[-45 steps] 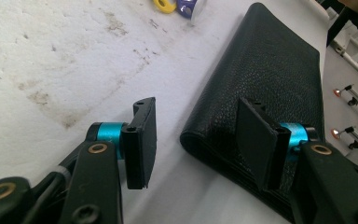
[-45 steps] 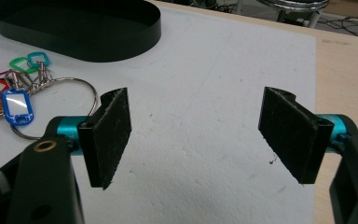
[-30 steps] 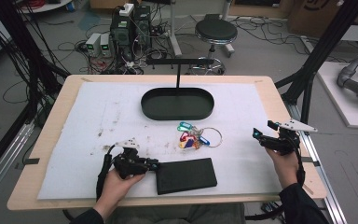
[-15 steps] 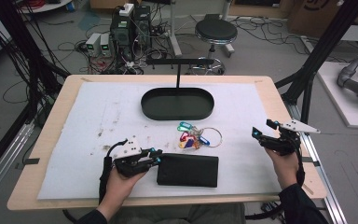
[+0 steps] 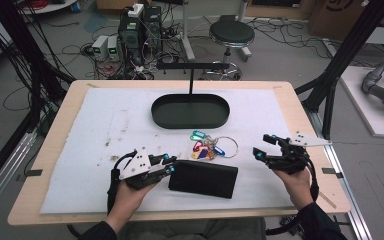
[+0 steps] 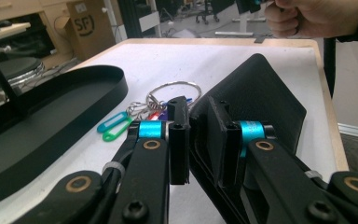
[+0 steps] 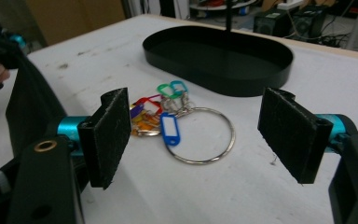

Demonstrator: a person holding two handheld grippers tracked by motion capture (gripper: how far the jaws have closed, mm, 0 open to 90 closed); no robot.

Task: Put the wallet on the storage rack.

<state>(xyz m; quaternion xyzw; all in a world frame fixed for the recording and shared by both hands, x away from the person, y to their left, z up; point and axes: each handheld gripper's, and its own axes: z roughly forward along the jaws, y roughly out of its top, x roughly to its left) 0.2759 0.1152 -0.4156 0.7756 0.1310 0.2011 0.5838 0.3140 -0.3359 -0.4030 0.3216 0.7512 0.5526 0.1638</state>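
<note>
A black wallet (image 5: 205, 178) lies near the table's front edge. My left gripper (image 5: 169, 165) is at its left end, jaws shut on that edge. In the left gripper view the wallet (image 6: 261, 93) is pinched between the pads (image 6: 216, 140) and tilts up off the mat. A key ring with coloured tags (image 5: 210, 146) rests just behind the wallet. My right gripper (image 5: 260, 145) hovers to the right of the keys, wide open and empty. In its own view the blue tag (image 7: 168, 126) and the ring lie on the mat between the two open pads.
A black oval tray (image 5: 155, 112) sits at mid-table behind the keys, with a black T-shaped stand (image 5: 191, 66) rising from its far side. A white mat (image 5: 105, 125) covers the wooden table. A stool and cabling stand on the floor beyond.
My left gripper has moved right to the wallet's left end and shut on it, raising that edge. The right gripper has hardly moved.
</note>
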